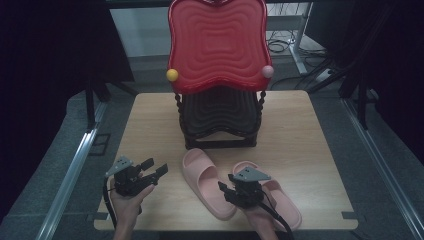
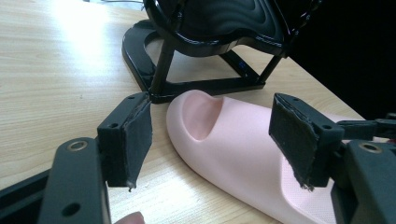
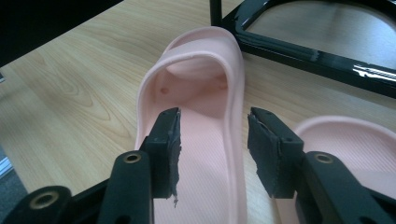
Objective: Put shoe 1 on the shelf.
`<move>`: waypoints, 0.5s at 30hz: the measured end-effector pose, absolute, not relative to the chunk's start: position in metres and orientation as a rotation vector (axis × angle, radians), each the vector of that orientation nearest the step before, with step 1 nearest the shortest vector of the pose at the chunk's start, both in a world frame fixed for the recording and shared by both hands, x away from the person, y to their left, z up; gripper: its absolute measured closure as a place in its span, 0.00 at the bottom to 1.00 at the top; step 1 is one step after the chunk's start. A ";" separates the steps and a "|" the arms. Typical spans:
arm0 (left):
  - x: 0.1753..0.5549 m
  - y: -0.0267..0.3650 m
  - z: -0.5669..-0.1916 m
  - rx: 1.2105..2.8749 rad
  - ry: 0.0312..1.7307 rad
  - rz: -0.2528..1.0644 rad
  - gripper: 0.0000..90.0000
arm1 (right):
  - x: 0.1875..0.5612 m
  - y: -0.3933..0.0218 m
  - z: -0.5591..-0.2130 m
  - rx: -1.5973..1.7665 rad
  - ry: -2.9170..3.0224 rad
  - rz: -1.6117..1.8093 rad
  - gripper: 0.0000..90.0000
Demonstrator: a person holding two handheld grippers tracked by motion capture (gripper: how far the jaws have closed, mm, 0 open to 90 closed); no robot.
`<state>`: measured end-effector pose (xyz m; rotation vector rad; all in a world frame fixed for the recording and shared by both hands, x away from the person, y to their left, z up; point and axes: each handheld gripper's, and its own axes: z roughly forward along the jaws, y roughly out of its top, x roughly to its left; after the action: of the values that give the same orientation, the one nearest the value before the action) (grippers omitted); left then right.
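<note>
- Landmark: black rack [image 1: 220,120] with red wavy tray [image 1: 217,42] on top, standing at the back middle of the wooden table [image 1: 310,130]; tray top edge cut off in the high view.
- 2 pink slippers lie just in front of the rack: left slipper [image 1: 206,181] and right slipper [image 1: 280,197].
- Right slipper's heel end is hidden under the hand and the right gripper [image 1: 226,190] in the high view.
- Right gripper view: jaws partly apart, straddling the left slipper's [image 3: 205,93] side wall, 1 pad inside, 1 outside; pads not pressing. The right slipper [image 3: 350,140] is cut off at the frame edge.
- Left gripper [image 1: 156,170] sits left of the slippers, front-left of the rack, jaws wide apart, nothing between them.
- Left gripper view: slipper toe [image 2: 224,135] close up, rack base [image 2: 187,79] behind it; the slipper's heel is hidden behind 1 jaw.
- Table: light wood grain, glare at the far side.
- Room: dark surroundings, grey floor, cables behind the rack, hard to make out.
</note>
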<state>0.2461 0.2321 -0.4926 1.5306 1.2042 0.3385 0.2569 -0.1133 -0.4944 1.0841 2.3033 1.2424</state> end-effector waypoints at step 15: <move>0.248 0.232 -0.495 1.537 1.206 0.329 0.33 | 0.283 -0.085 -0.516 1.145 2.272 1.207 0.71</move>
<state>0.2476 0.2316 -0.4952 1.5369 1.2063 0.3294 0.2833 -0.0849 -0.5158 1.1455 2.2723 1.2074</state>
